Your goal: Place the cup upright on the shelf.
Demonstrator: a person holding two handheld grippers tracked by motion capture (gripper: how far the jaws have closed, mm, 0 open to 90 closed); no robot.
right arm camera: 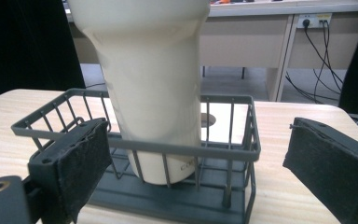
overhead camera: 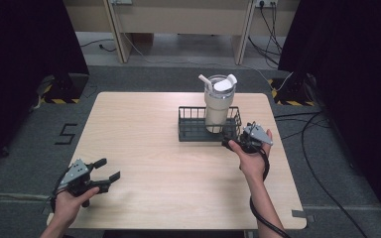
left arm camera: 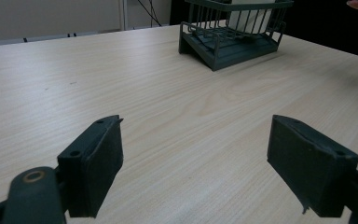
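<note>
Pale wooden counter point(overhead camera: 144, 148) carries a wire basket point(overhead camera: 188, 130) holding the upright tumbler point(overhead camera: 217, 106) directly beyond the spread right hand-held gripper point(overhead camera: 238, 140) (left hand-held gripper point(overhead camera: 106, 171), also spread, sits far off).

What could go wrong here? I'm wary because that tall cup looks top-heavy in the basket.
The right gripper sits open at the wire basket rim; bumping or pulling it could tip the upright tumbler. Its jaws straddle the rim, so closing may catch wire rather than the cup.
</note>
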